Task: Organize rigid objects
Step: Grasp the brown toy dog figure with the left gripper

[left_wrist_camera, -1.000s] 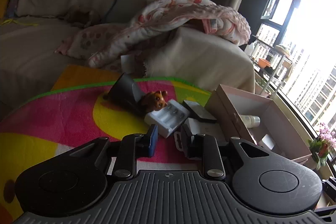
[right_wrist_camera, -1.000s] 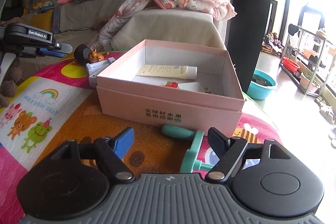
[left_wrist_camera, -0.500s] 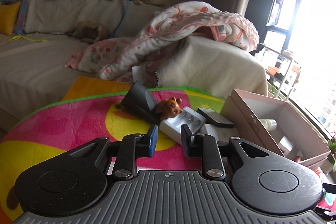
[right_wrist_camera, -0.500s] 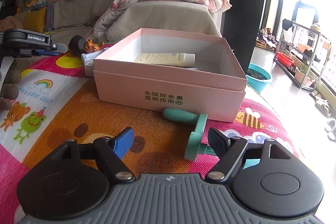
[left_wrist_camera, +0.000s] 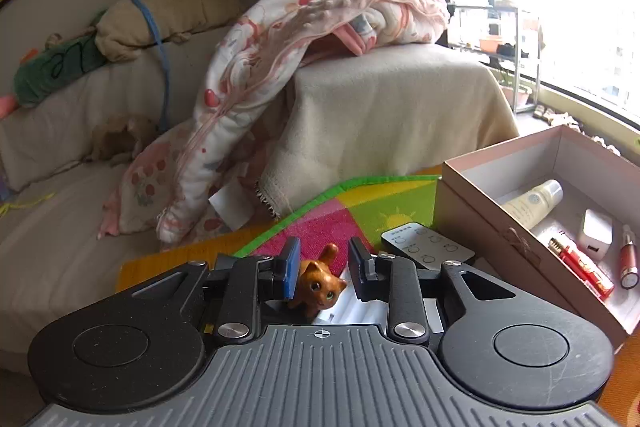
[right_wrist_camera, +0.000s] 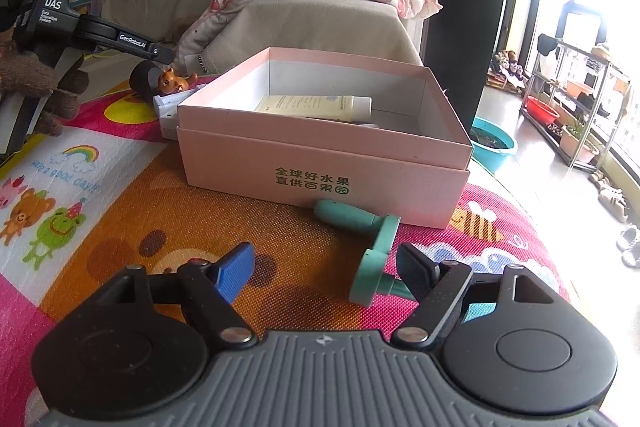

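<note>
- Right now my left gripper (left_wrist_camera: 323, 269) has its jaws opening, and the orange cat figurine (left_wrist_camera: 319, 281) sits between them; its flank looks to be right against the blue pad on one side, with a clear gap to the black pad on the other, so I do not read it as pinched.
- Under the cat I see a white ridged tray (left_wrist_camera: 360, 311), mostly hidden by the gripper body.
- Just beyond the black finger lies a white remote control (left_wrist_camera: 427, 246), flat on the colourful play mat (left_wrist_camera: 320, 215), close to the pink box (left_wrist_camera: 472, 211).
- Inside that open box, from my left camera, lie a cream tube (left_wrist_camera: 532, 203), a small white block (left_wrist_camera: 597, 234), a red lighter-like stick (left_wrist_camera: 580, 267) and a red-and-silver pen-shaped item (left_wrist_camera: 628, 263).
- My right gripper (right_wrist_camera: 324, 269) is spread wide with nothing pinched, hovering low over the mat.
- A teal handled tool (right_wrist_camera: 374, 247) lies on the mat just by its black finger; its far end reaches the front wall of the box, and I cannot tell whether the finger touches it.
- From the right camera the cat sits left of the box, under the left gripper, which a gloved hand (right_wrist_camera: 44, 83) holds.
- Behind the mat stands a beige sofa (left_wrist_camera: 380, 115) with a pink patterned blanket (left_wrist_camera: 304, 27) draped over it.
</note>
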`<state>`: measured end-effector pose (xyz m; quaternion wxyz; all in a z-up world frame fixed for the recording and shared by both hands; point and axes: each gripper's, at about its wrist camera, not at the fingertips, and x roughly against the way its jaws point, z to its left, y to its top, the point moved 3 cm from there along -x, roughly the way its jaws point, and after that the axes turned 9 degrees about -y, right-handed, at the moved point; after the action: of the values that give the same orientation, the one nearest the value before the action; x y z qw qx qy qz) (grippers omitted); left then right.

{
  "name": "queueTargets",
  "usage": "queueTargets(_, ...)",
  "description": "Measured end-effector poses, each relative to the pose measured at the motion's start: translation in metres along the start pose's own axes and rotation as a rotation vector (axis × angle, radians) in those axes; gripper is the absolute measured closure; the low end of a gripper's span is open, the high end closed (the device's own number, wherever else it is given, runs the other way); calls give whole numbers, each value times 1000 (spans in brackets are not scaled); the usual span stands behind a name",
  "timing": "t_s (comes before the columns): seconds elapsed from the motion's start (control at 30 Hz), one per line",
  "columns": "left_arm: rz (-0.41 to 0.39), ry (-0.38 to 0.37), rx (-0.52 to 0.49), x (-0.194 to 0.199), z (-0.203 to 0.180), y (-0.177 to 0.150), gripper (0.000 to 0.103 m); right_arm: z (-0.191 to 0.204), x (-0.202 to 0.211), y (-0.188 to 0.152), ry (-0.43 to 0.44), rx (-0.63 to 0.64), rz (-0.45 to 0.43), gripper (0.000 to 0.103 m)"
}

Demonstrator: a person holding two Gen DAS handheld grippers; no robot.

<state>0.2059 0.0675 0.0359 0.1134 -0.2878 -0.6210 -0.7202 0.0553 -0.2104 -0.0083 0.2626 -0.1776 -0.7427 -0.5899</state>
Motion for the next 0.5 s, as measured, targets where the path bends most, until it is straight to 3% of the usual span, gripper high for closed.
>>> queueTargets(0.1,49,39,-14,-18,0,0,72,0,-1,1,1,0,2,25)
queueTargets(0.23,100,27,-5,-32,3,-10,71,0,0,0,1,-2,0,25)
queueTargets(0.37,118,42,-2,-39,7,-19,62,0,0,0,3,-3,-1,25)
queueTargets(0.5,107,29,45,-40,12,-24,61,0,0,0,2,-3,1,25)
